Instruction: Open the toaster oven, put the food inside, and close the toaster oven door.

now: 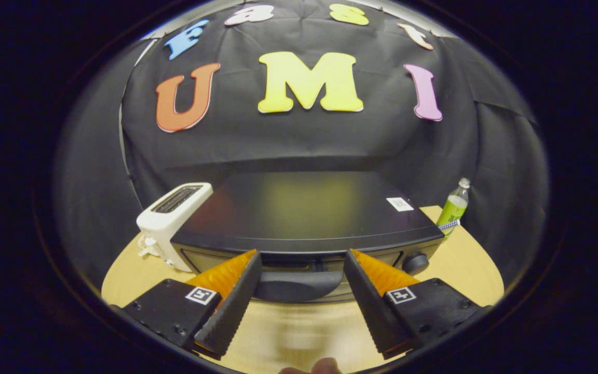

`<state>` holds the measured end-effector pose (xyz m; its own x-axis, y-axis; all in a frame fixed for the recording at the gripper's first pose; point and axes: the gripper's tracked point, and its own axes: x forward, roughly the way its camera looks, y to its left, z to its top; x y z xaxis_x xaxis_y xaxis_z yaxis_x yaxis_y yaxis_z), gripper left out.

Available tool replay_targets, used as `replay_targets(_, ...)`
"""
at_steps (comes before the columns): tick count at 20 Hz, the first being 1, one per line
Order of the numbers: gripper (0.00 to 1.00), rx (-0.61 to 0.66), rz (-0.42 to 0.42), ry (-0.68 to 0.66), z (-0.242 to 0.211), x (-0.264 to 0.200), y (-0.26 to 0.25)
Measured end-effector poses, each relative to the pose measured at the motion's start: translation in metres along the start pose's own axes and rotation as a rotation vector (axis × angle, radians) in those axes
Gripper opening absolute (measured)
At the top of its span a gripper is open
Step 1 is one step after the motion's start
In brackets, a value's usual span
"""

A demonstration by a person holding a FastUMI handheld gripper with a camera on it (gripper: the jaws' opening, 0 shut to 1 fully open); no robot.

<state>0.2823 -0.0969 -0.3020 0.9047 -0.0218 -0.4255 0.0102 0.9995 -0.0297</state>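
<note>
Both fingers wide apart; gripper (301, 258) flanks toaster oven (304, 218) handle (296, 284)

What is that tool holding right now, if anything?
Nothing. The tool is open, its fingers spread on either side of the toaster oven door handle, not pressing on it.

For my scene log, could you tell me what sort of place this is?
Likely a staged kitchen booth: a black toaster oven, white toaster and green bottle on a wooden table; open tongs near the oven handle.
</note>
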Motion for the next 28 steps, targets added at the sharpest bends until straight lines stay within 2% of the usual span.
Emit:
replay_targets(5,1.0,-0.046,0.01,0.019,-0.013,-0.021,0.0)
replay_targets(9,1.0,-0.079,-0.012,0.07,-0.056,-0.055,-0.001)
replay_targets(15,1.0,-0.079,-0.008,0.23,-0.14,-0.078,-0.004)
replay_targets(18,1.0,-0.074,0.014,0.233,-0.133,-0.096,-0.003)
replay_targets(20,1.0,-0.063,0.098,0.229,-0.115,-0.123,0.01)
replay_targets(22,1.0,0.002,0.256,0.277,-0.102,-0.158,0.035)
replay_targets(24,1.0,0.095,0.399,0.364,-0.092,-0.194,0.058)
replay_targets(28,1.0,0.274,0.573,0.601,-0.104,-0.249,0.094)
